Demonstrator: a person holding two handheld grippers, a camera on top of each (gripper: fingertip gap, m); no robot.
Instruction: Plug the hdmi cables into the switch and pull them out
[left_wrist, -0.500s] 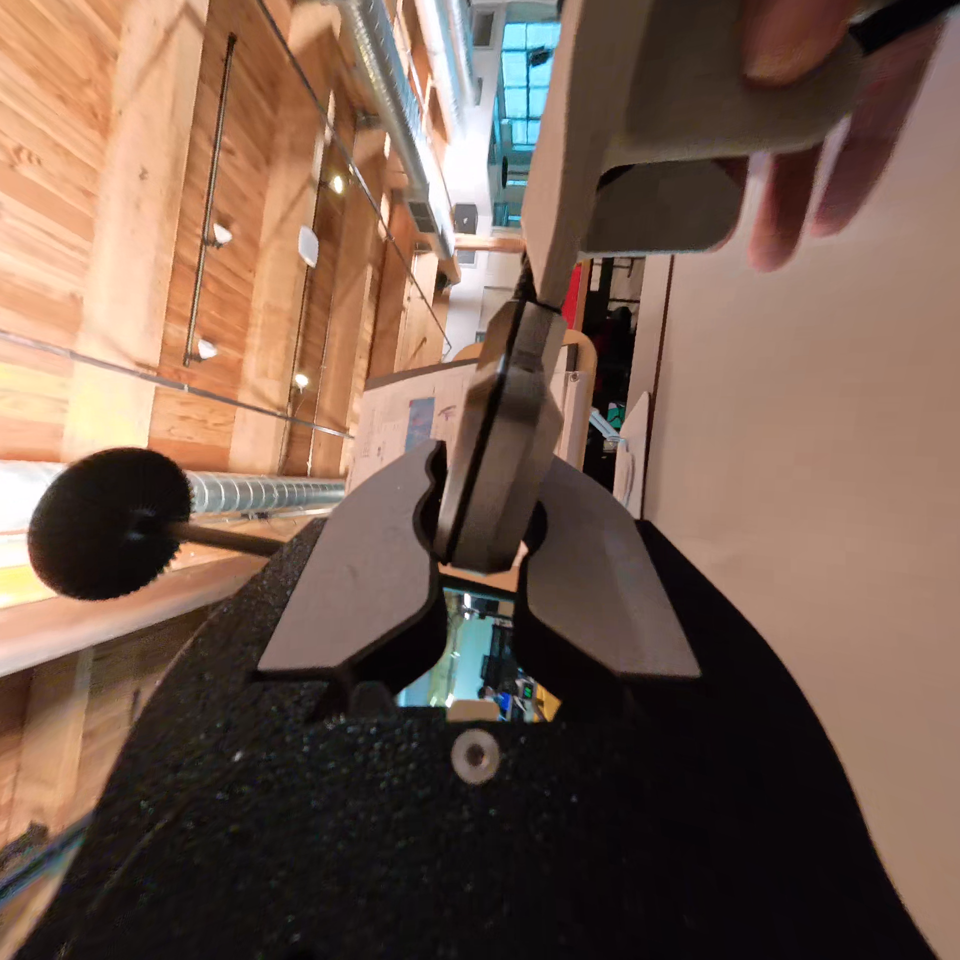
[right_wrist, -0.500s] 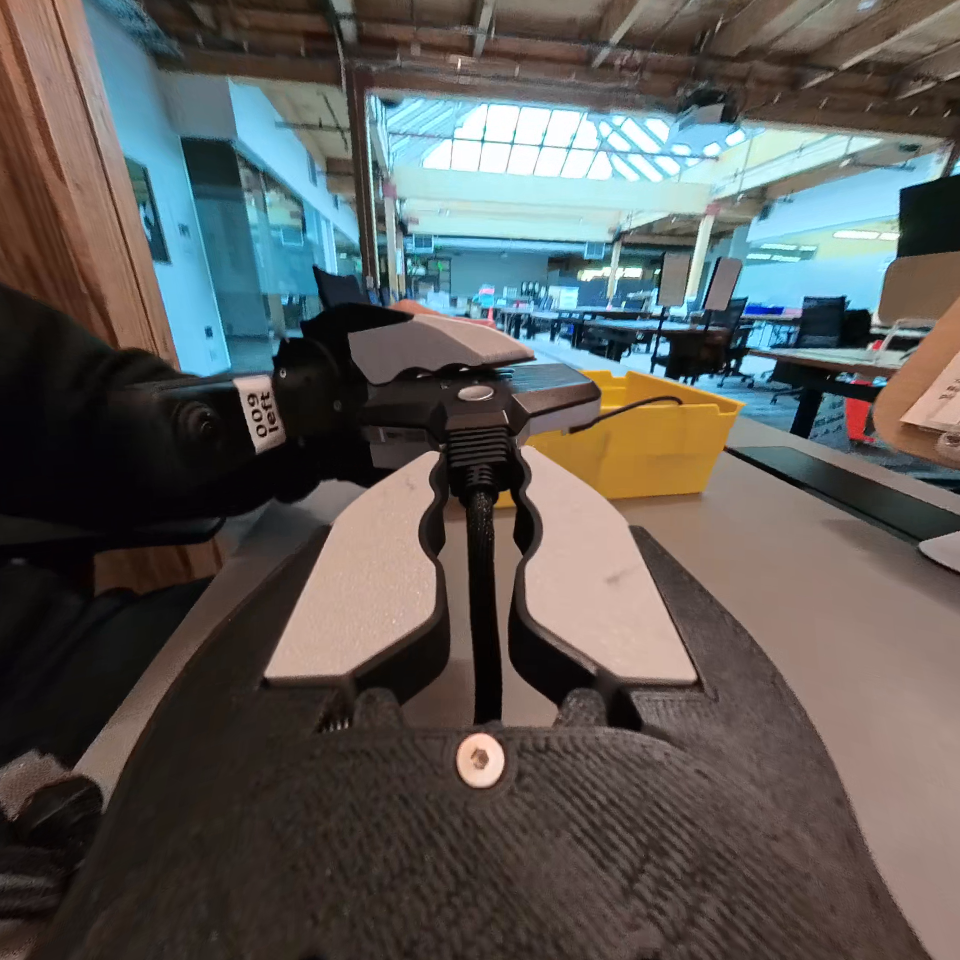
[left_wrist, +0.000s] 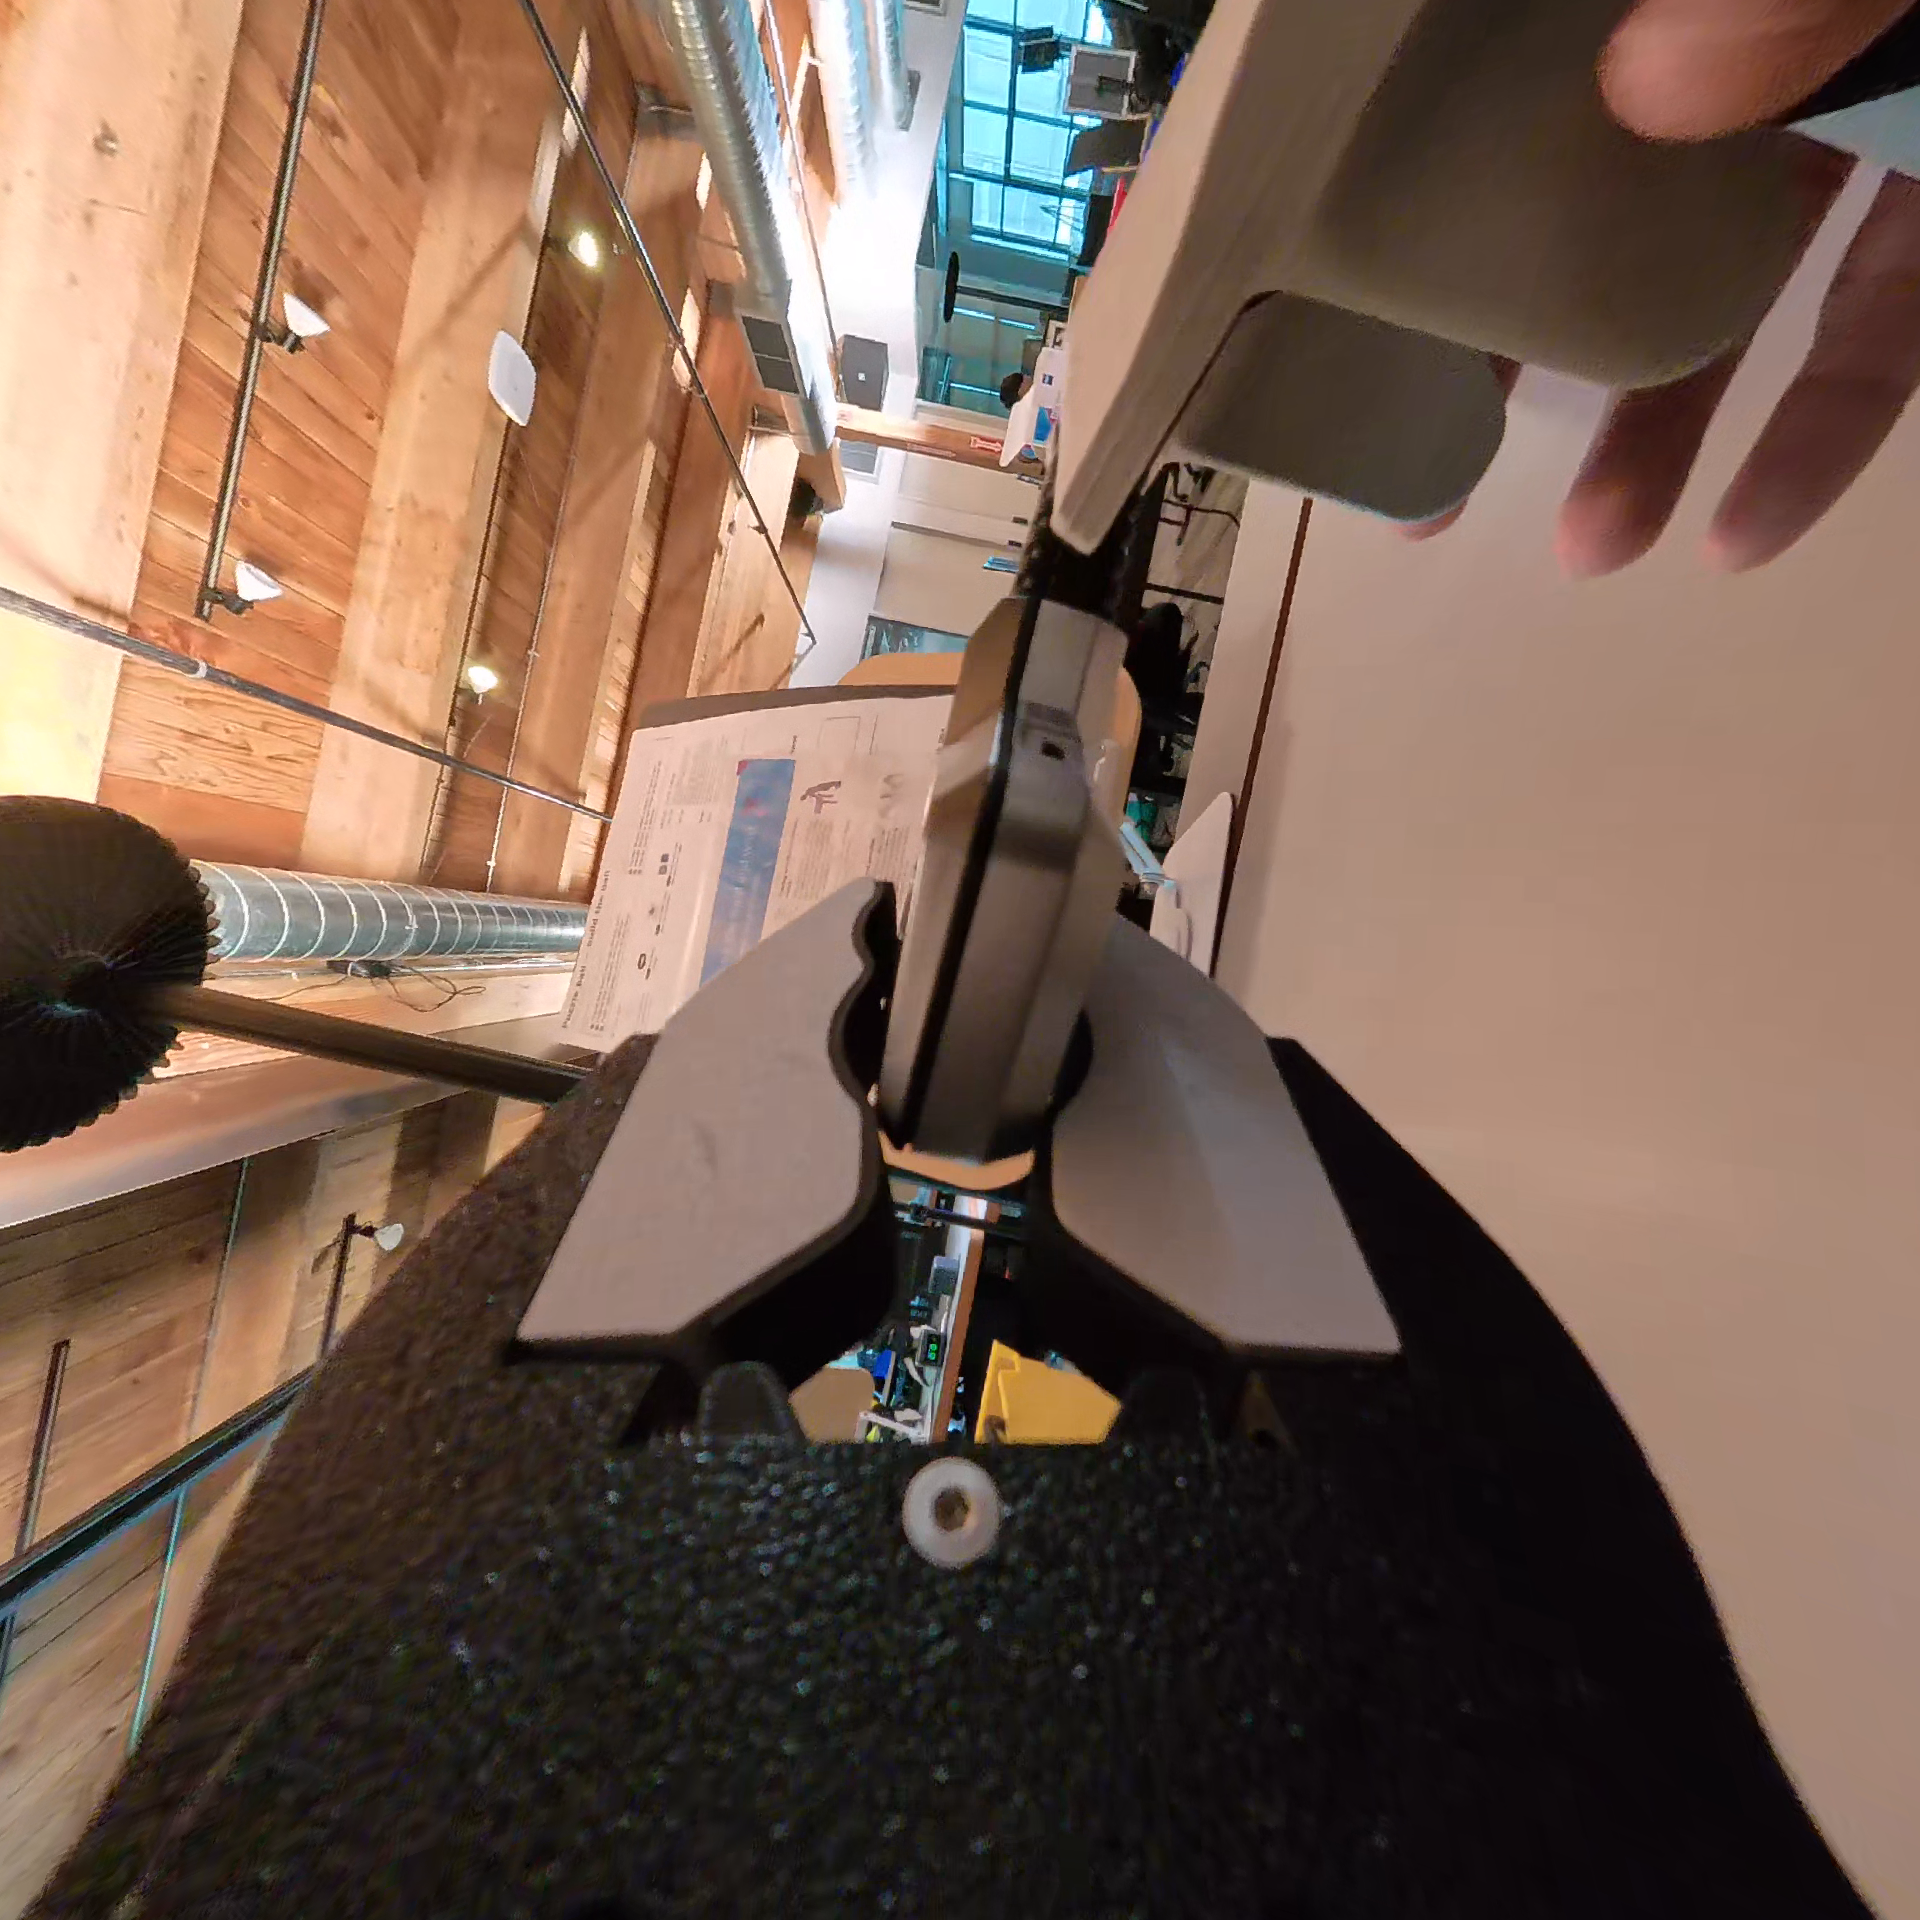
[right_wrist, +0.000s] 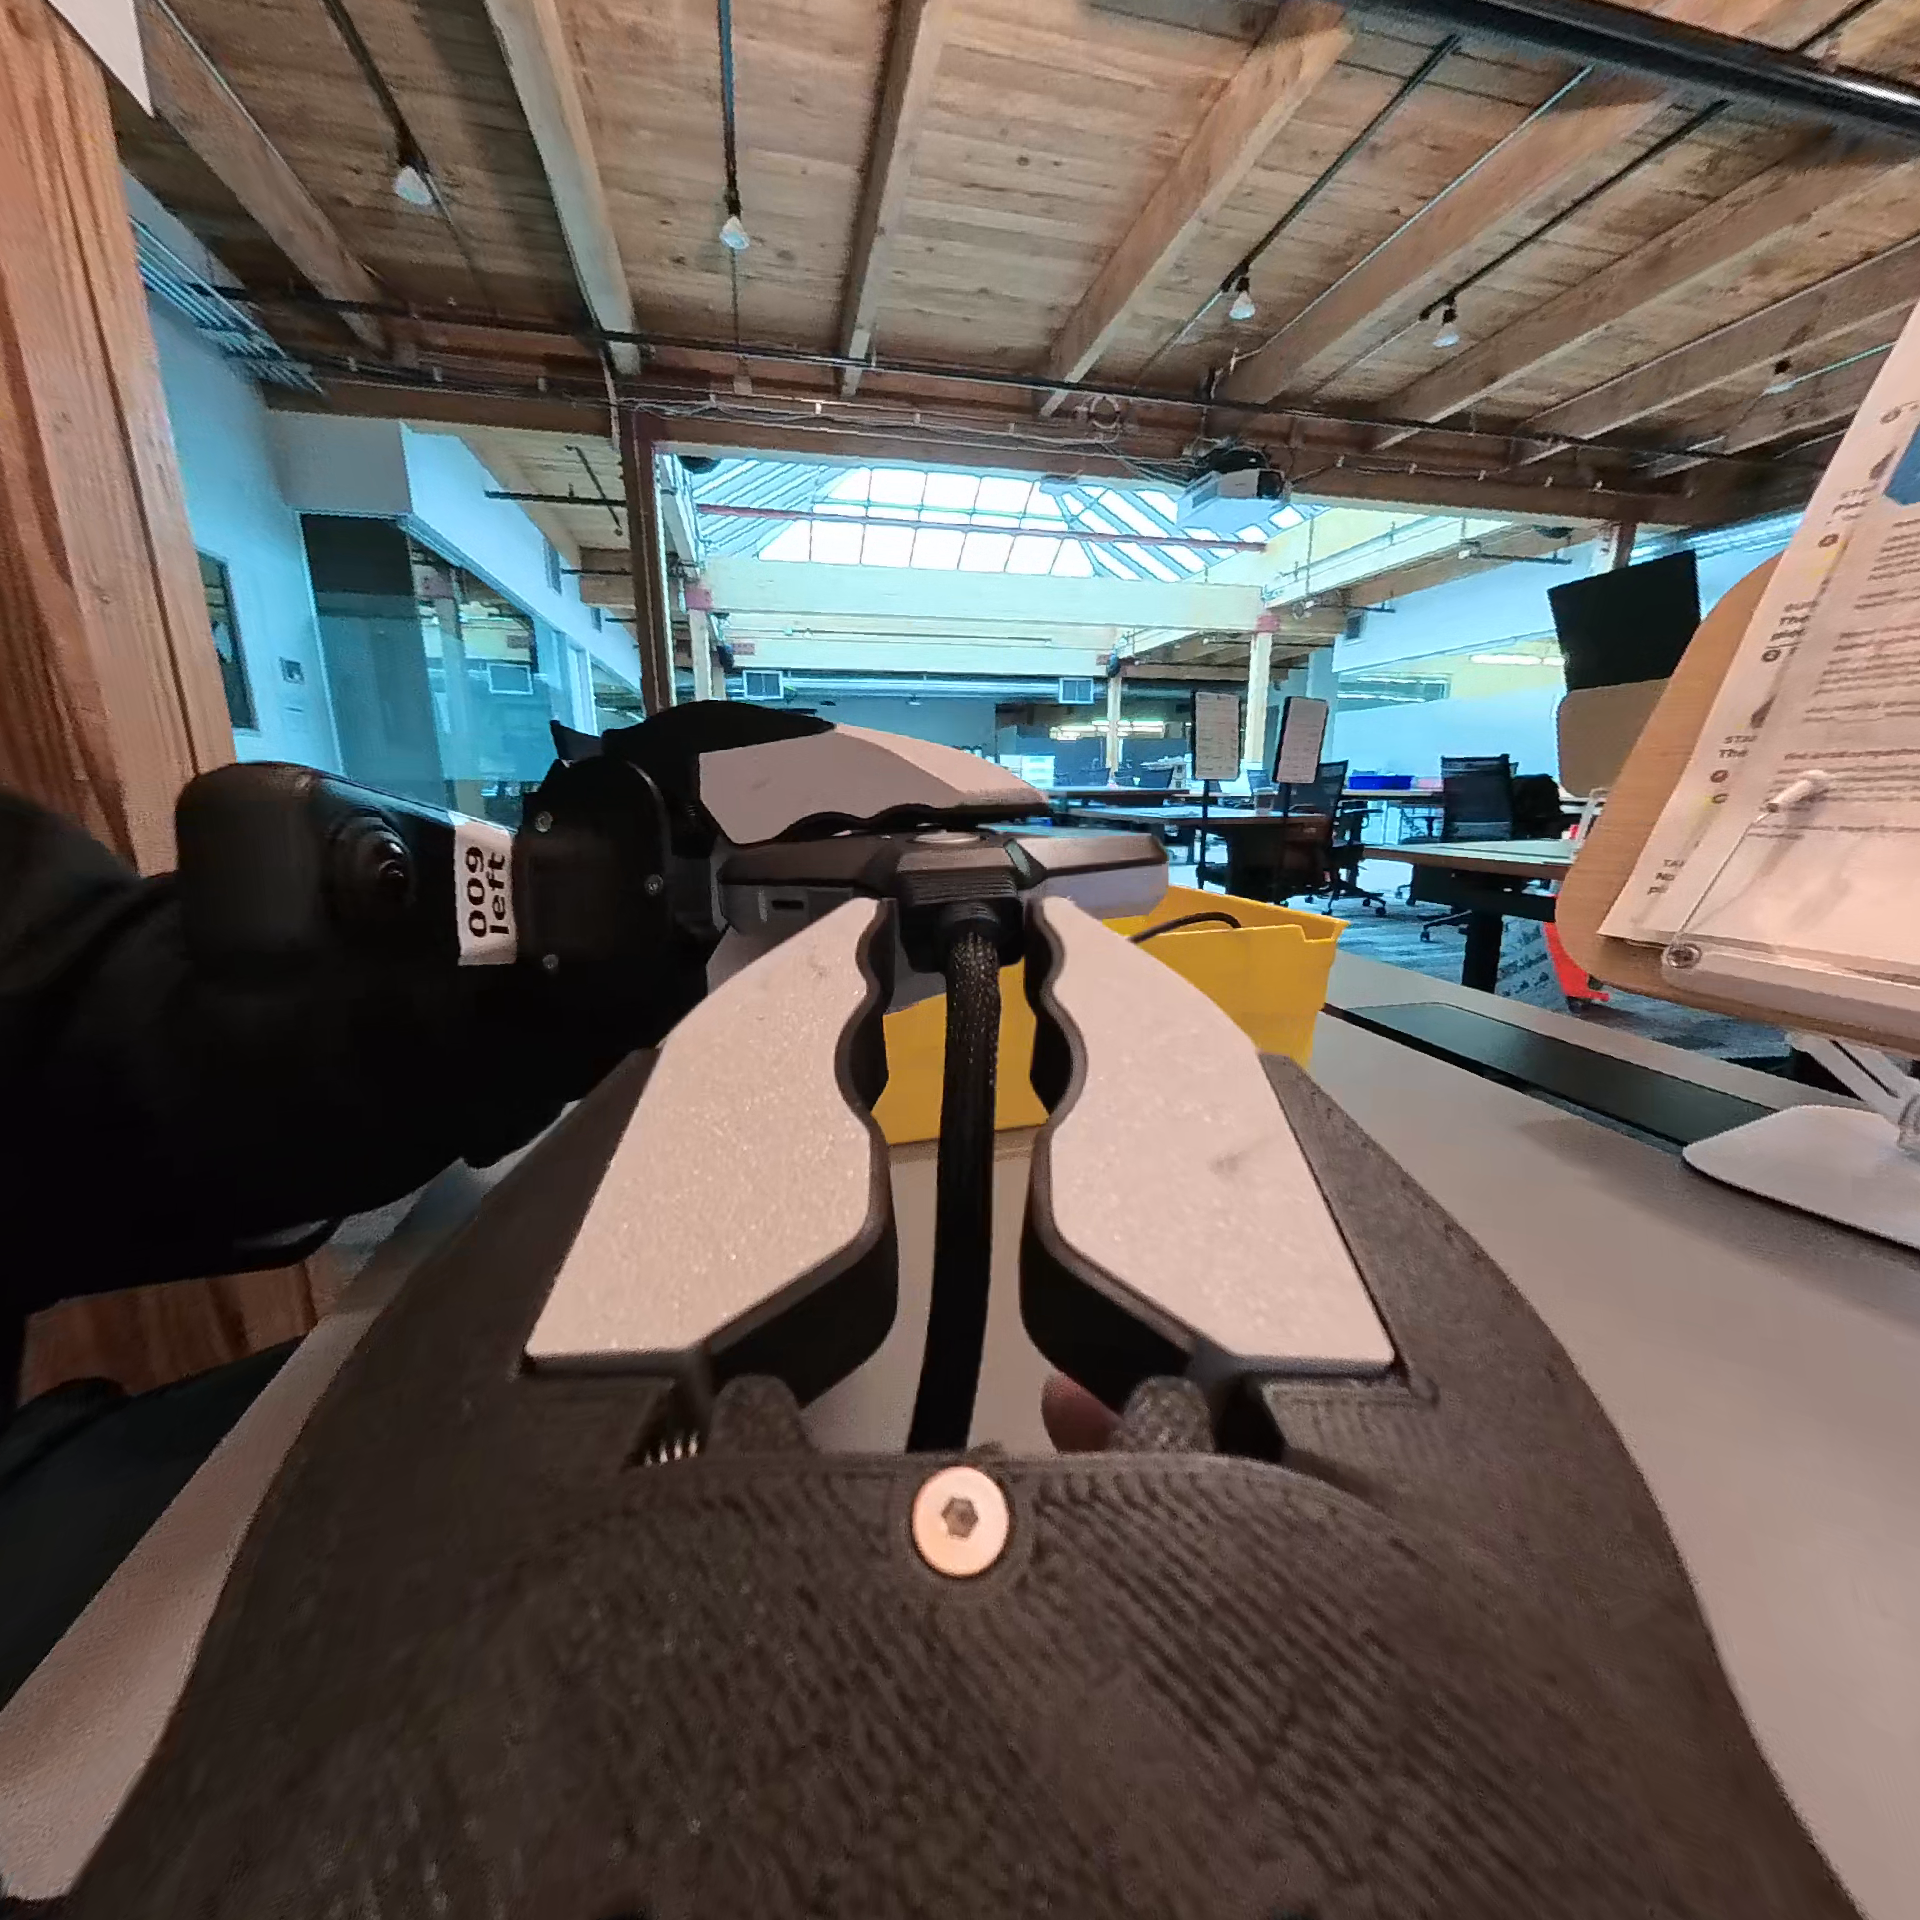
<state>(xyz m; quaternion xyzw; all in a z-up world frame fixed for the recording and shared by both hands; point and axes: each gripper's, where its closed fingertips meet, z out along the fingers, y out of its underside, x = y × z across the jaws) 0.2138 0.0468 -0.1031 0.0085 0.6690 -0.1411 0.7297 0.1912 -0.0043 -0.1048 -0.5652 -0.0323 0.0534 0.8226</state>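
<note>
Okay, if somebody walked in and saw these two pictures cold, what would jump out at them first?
Centre of the right wrist view: the right hand-held gripper clamps a braided black HDMI cable by its plug, at the grey switch. The left hand-held gripper pinches that switch edge-on. Behind sits a yellow bin.

Both grippers sit higher off the table (right_wrist: 1558, 1351) than half a second ago. Right wrist view tilts up: more ceiling, yellow bin (right_wrist: 1226, 997) lower behind the switch (right_wrist: 935, 883). Document stand (right_wrist: 1766, 831) now enters at the right edge. Cable (right_wrist: 961, 1143) hangs longer between the fingers.
</note>
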